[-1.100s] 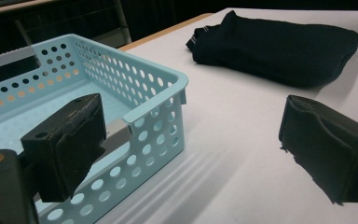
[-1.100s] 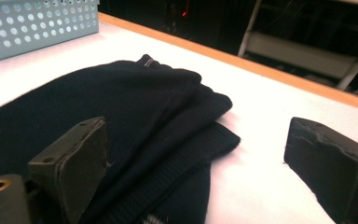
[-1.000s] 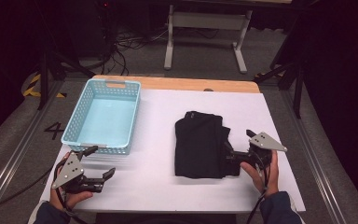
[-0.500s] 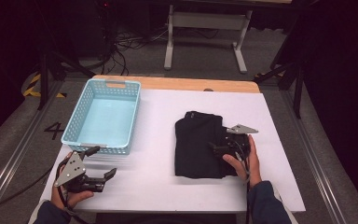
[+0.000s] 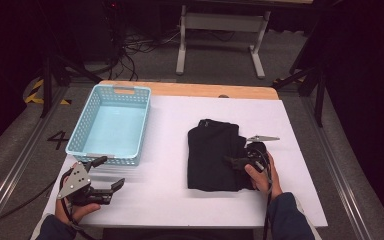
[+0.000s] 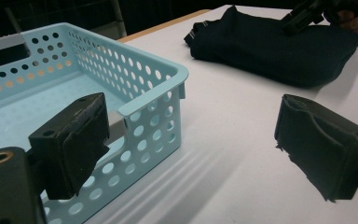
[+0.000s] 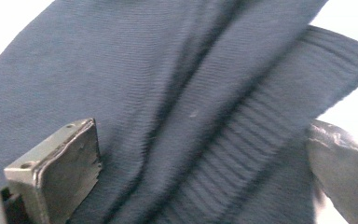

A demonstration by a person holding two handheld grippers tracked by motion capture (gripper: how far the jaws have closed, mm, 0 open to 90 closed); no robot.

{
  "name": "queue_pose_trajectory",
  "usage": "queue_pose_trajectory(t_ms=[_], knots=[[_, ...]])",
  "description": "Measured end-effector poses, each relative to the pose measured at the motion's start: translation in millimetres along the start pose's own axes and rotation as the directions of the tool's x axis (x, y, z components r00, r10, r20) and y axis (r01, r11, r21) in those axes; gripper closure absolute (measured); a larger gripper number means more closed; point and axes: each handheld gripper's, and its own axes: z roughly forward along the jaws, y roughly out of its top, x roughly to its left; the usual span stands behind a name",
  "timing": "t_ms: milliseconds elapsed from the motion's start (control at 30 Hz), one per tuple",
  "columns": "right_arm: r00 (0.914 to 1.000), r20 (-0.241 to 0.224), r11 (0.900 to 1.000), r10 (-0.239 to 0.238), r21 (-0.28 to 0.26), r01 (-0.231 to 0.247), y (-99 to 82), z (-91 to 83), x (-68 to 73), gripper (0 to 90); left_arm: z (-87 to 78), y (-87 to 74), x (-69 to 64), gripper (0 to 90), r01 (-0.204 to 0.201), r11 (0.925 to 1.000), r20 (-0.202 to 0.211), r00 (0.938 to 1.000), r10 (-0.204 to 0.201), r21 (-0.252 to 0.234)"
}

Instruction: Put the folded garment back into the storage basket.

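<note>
A folded black knit garment lies on the white table right of centre. My right gripper rests on its right side, open. In the right gripper view its jaws stand wide apart around the garment's ribbed hem, the fabric spreading out beyond them. My left gripper is open and holds nothing, low over the table's front left, just in front of a light blue perforated basket. In the left gripper view the basket's corner is close by, and the garment lies farther off.
The basket holds nothing and stands at the table's left. Bare white table stretches between the two grippers. A wooden strip edges the far side. Beyond it, a metal stand and cables stand on the floor.
My right gripper has moved left from the garment's right edge onto the cloth, tilting down over it. The left gripper has stayed almost still.
</note>
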Motion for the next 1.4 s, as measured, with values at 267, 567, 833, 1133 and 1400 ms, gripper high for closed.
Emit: queue_pose_trajectory(t_ms=[267, 567, 833, 1133, 1400], knots=[[0.9973, -0.055, 0.9984, -0.048, 0.028, 0.05, 2.2, 4.2, 7.7, 0.4, 5.6, -1.0, -1.2, 11.2, -0.017, 0.9996, 0.013, 0.9998, 0.017, 0.021], [0.9872, -0.118, 0.993, -0.108, 0.035, 0.113, 3.1, 4.6, 11.5, 20.0, 7.1, -1.1, -1.5, 11.3, -0.024, 0.9992, 0.017, 0.9996, 0.024, 0.03], [0.9489, -0.305, 0.9951, -0.08, 0.031, 0.094, 2.5, 7.7, 4.7, 54.4, 7.5, -1.5, -1.6, 11.4, -0.026, 0.9989, 0.017, 0.9995, 0.025, 0.038], [0.9333, -0.344, 0.9948, -0.102, -0.04, 0.094, 4.5, 0.6, 9.2, 57.9, 6.6, -1.6, -0.9, 11.9, -0.021, 0.9992, 0.023, 0.9995, 0.02, 0.033], [0.9238, -0.362, 0.9891, -0.125, -0.119, 0.087, 7.3, -6.8, 19.0, 58.3, 4.6, -1.6, 0.3, 11.9, -0.014, 0.9997, 0.02, 0.9997, 0.014, 0.019]])
